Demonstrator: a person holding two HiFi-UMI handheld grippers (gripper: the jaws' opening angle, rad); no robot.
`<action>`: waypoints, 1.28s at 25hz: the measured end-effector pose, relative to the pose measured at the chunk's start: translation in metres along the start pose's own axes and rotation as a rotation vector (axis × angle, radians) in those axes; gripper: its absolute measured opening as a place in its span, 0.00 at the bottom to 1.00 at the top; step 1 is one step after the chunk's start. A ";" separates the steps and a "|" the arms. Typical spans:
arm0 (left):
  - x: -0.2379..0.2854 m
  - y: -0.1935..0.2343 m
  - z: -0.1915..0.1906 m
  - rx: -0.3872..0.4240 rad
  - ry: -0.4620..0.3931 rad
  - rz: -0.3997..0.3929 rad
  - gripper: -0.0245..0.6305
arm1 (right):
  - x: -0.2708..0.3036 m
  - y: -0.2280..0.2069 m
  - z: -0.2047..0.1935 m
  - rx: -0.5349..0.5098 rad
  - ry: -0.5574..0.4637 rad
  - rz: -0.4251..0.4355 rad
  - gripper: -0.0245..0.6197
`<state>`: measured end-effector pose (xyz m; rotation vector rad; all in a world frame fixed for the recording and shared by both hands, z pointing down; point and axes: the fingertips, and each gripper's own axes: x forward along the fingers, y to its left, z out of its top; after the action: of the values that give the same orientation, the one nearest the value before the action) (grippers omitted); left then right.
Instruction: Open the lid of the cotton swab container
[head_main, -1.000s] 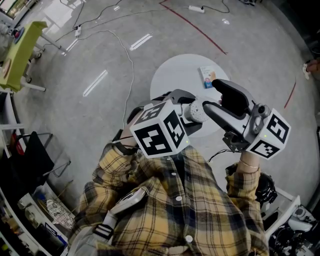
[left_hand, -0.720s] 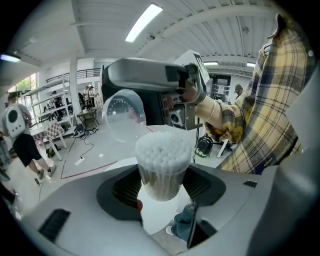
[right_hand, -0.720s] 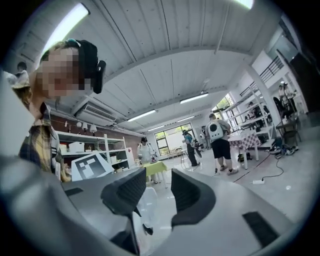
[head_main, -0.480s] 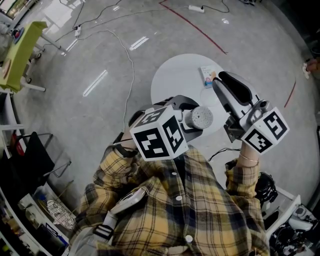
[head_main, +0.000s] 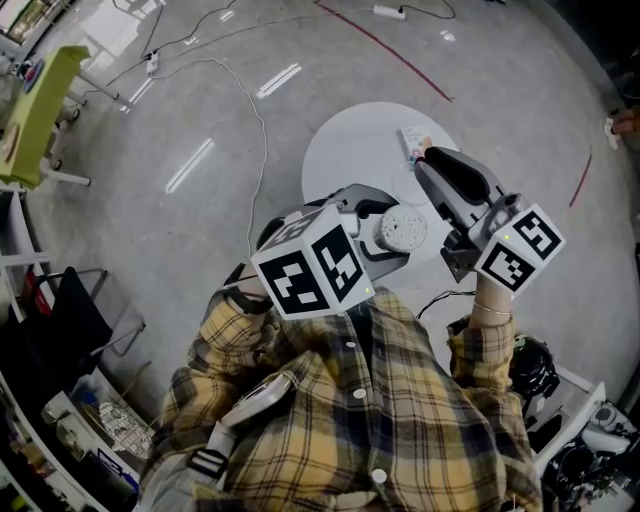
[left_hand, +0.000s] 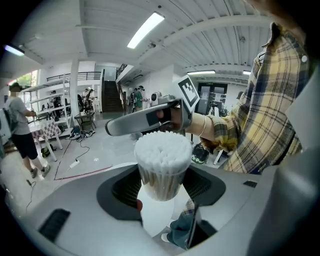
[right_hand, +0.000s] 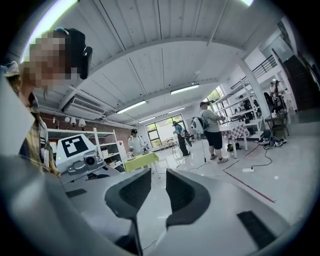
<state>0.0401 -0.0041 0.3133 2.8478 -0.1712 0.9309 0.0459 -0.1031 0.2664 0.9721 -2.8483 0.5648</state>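
The cotton swab container (head_main: 403, 228) is a clear round cup packed with white-tipped swabs, and its top is uncovered. My left gripper (head_main: 382, 232) is shut on its sides and holds it upright above the near edge of the round white table (head_main: 345, 150). In the left gripper view the container (left_hand: 162, 165) stands between the dark pads, with the right gripper (left_hand: 145, 120) just behind it. My right gripper (head_main: 428, 162) hangs to the right of the container and does not touch it. Its jaws (right_hand: 157, 187) have just been closing to a narrow gap, with nothing seen between them. No lid is in view.
A small printed box (head_main: 412, 142) lies on the far side of the table. Cables (head_main: 255, 110) run over the grey floor, and a green table (head_main: 45, 100) stands at far left. Several people (right_hand: 212, 130) stand in the hall behind.
My right gripper has drawn away from the container's top to the right and its jaws have narrowed. The swab tips now show uncovered. The left gripper has kept its hold.
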 end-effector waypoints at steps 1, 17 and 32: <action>0.000 0.000 0.000 -0.002 0.000 0.000 0.44 | 0.000 0.000 0.002 -0.001 -0.003 0.000 0.20; -0.009 0.024 0.001 -0.037 -0.021 0.079 0.44 | -0.020 0.017 0.034 -0.085 -0.091 -0.008 0.20; -0.017 0.041 0.016 -0.031 -0.070 0.155 0.44 | -0.044 0.024 0.019 -0.163 -0.120 -0.170 0.15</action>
<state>0.0291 -0.0458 0.2945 2.8732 -0.4149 0.8476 0.0677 -0.0672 0.2324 1.2402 -2.8200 0.2628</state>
